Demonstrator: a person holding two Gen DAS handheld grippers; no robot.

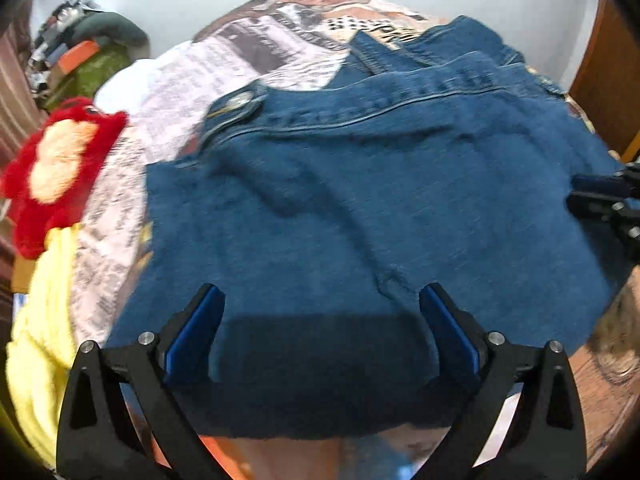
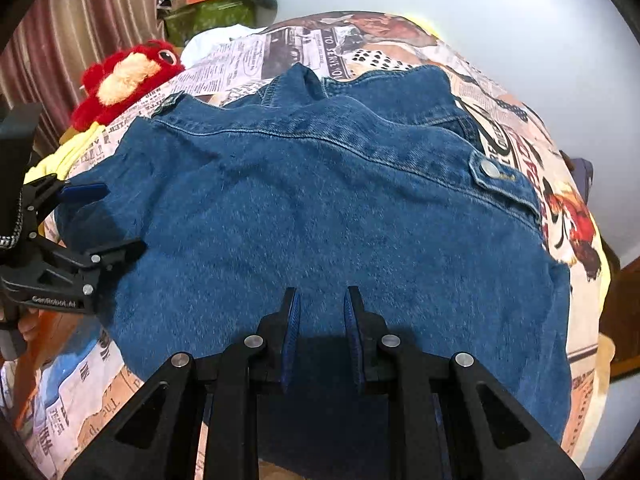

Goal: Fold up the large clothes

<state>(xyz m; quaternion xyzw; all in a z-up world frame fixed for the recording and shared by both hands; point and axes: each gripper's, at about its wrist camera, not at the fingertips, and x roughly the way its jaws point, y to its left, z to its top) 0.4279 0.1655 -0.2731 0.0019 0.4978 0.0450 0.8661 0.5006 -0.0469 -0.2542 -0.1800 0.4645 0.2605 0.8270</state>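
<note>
From the left wrist, the left tongs [image 1: 322, 300] stood spread wide over the near hem of the jacket [image 1: 360, 208], nothing pinched between their blue pads [image 1: 196, 332]. The jacket lay back-up on the bed [image 1: 120, 216], across a newsprint-patterned sheet, with a buttoned tab [image 1: 236, 106] at its far left corner. The picture was blurred. At the right edge the right tongs [image 1: 576, 194] poked in over the denim.

From the right wrist, the right tongs [image 2: 320, 296] were nearly closed, a narrow gap left between the pads, and gripped nothing; they hovered above the jacket [image 2: 320, 200] near its lower middle. The left tongs [image 2: 116, 220] showed at the left, wide open over the jacket's edge. This view alone showed the right-hand tab [image 2: 490, 170] and the collar folded at the far side; the left view alone showed the yellow cloth [image 1: 44, 340] beside the red plush toy [image 1: 56, 164].

The fold seemed not yet begun: both tongs were positioned for a grasp. Next, each would need to close on an edge or corner of the denim before lifting it over.
</note>
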